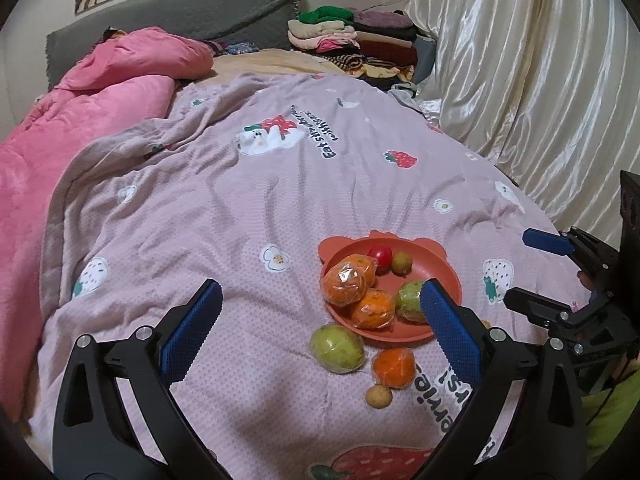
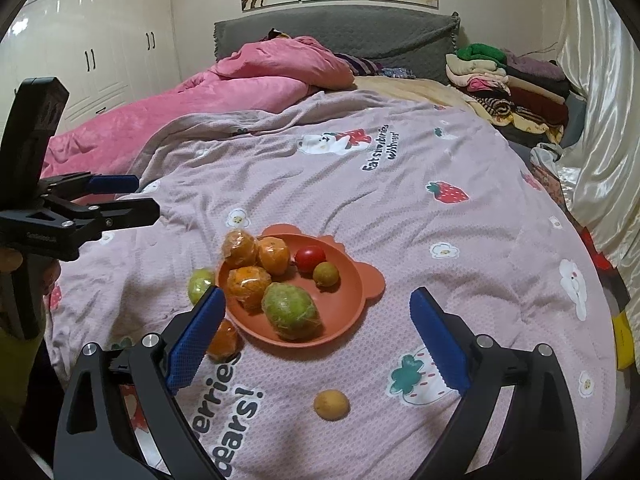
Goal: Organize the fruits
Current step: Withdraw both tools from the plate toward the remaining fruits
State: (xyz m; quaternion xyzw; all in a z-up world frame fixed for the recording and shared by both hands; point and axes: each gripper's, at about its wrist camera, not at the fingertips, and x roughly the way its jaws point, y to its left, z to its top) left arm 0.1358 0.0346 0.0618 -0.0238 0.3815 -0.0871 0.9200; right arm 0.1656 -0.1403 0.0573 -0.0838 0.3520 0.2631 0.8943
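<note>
Both sets of jaws stand open and empty: left gripper (image 1: 320, 328), right gripper (image 2: 316, 334).

Between the right jaws lies a small yellow fruit (image 2: 331, 404). An orange (image 1: 393, 367) and a green fruit (image 1: 337, 348) also remain on the bedspread (image 2: 400, 184).

Ahead, the plate (image 2: 352, 312) holds six fruits. Open room lies beyond it.

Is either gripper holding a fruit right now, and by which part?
Nothing is held. The left gripper and right gripper are both open and empty, above the bedspread near the orange plate.
</note>
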